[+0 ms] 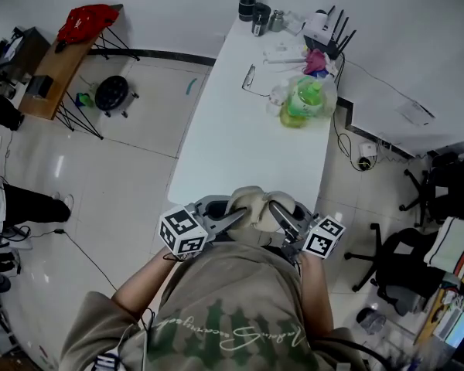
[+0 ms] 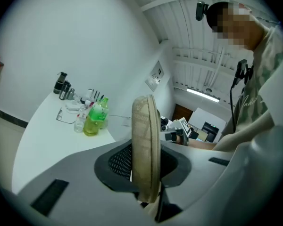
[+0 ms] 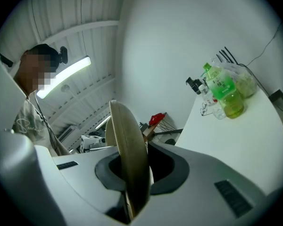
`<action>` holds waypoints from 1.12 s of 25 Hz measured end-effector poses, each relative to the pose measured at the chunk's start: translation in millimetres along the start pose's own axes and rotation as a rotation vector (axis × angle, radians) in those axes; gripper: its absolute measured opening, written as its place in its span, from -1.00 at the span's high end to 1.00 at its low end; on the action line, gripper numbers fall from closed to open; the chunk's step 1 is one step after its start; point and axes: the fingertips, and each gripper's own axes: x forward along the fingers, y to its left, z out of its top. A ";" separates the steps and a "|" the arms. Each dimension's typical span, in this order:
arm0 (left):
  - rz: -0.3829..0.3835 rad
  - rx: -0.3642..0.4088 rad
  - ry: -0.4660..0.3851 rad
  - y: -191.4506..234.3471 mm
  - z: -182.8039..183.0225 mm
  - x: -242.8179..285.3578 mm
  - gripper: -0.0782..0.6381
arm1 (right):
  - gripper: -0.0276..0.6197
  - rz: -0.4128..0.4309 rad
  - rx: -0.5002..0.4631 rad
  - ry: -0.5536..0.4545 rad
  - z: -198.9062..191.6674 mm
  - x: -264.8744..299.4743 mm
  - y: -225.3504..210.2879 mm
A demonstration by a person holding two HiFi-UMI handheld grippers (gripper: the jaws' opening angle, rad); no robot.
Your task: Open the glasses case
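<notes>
A long white counter (image 1: 240, 137) is seen running away from the person over a pale tiled floor. At its far end a green bottle (image 1: 305, 99), a pair of glasses (image 1: 249, 78), a black flask (image 1: 247, 1) and a router (image 1: 325, 29) are grouped. A red bag (image 1: 87, 20) is laid on a wooden side table to the left.

The beige glasses case (image 1: 254, 207) is held up at the near end of the counter, close to the person's chest, between both tools. The left claw (image 1: 230, 216) is clamped narrowly on the case's left side, with the case seen edge-on between its pads. The right claw (image 1: 282, 216) is pinched tight on the right side, also on a thin beige edge. A second beige edge is seen behind it in the right gripper view. Whether the lid is parted cannot be told.
</notes>
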 end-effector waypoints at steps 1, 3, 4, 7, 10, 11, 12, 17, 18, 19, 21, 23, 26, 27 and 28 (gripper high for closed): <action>-0.013 -0.005 0.006 -0.5 -1.6 0.5 0.60 | 0.73 -0.025 0.012 -0.011 2.5 0.7 -4.5; -0.003 -0.009 0.001 3.7 -1.8 0.7 0.54 | 0.73 -0.054 0.059 -0.043 11.1 2.9 -11.1; 0.015 -0.007 0.003 7.7 -2.4 1.3 0.54 | 0.73 -0.052 0.087 -0.065 17.4 3.6 -11.8; 0.051 -0.025 -0.005 18.0 -3.3 1.5 0.54 | 0.73 -0.003 0.131 -0.106 32.0 7.5 -3.2; 0.034 -0.126 -0.057 25.0 2.7 -5.1 0.60 | 0.73 0.017 0.094 -0.070 30.2 15.8 5.0; 0.025 -0.157 -0.065 26.6 3.4 -6.8 0.61 | 0.73 0.029 0.099 -0.074 29.5 16.6 7.2; 0.021 -0.180 -0.070 28.1 3.6 -8.0 0.61 | 0.73 0.045 0.108 -0.085 28.7 16.6 9.8; 0.039 -0.285 -0.103 37.8 2.4 -9.9 0.61 | 0.51 0.091 0.095 -0.048 5.4 19.5 20.1; 0.041 -0.302 -0.110 38.8 2.5 -9.5 0.61 | 0.51 0.080 0.101 -0.040 0.8 21.1 18.3; 0.042 -0.304 -0.109 39.0 2.2 -8.5 0.61 | 0.52 0.065 0.116 -0.046 -1.0 21.7 14.7; 0.032 -0.306 -0.104 38.0 0.5 -6.8 0.61 | 0.57 0.055 0.171 -0.084 0.7 21.0 8.9; -0.011 -0.345 -0.105 36.9 -1.5 -7.5 0.61 | 0.63 0.075 0.218 -0.103 1.9 21.9 9.1; -0.139 -0.411 -0.102 26.6 0.9 -9.1 0.61 | 0.70 0.158 0.253 -0.103 2.0 24.2 16.7; -0.181 -0.416 -0.104 20.5 4.5 -8.6 0.61 | 0.73 0.199 0.267 -0.117 4.4 23.4 20.3; -0.214 -0.413 -0.106 14.8 9.0 -7.8 0.61 | 0.74 0.242 0.279 -0.136 7.9 22.2 24.0</action>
